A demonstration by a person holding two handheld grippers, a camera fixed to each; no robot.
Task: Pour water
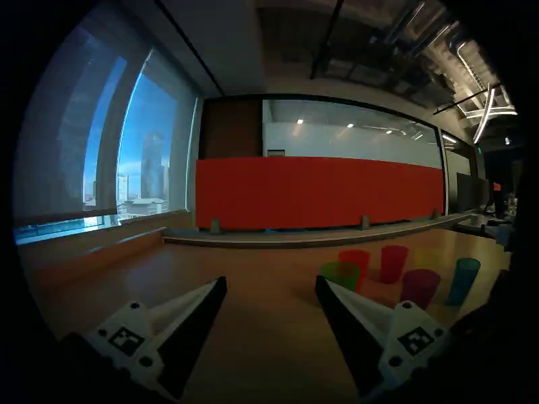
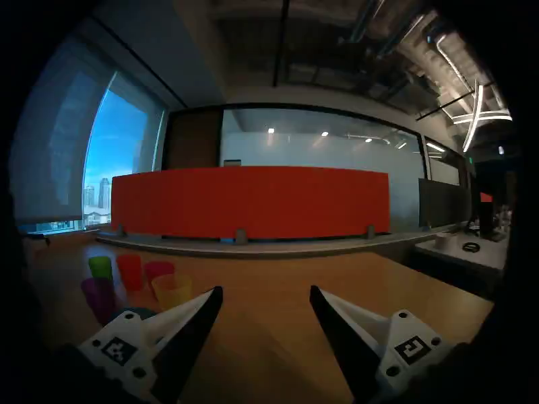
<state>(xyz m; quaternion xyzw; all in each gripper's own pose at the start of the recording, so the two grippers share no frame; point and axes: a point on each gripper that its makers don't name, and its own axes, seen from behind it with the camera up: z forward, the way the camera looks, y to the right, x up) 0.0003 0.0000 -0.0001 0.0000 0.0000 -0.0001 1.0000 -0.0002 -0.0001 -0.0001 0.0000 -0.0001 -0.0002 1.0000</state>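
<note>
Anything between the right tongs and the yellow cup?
Nothing visible does. The yellow cup stands just ahead and left of the open right tongs, with only table between them.

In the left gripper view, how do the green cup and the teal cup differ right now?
The green cup stands at the left end of the cluster; the teal cup stands at the right end. The green cup's base is hidden behind the left gripper's finger, while the teal cup shows in full. Both stand upright, mouth up, on the wooden table.
</note>
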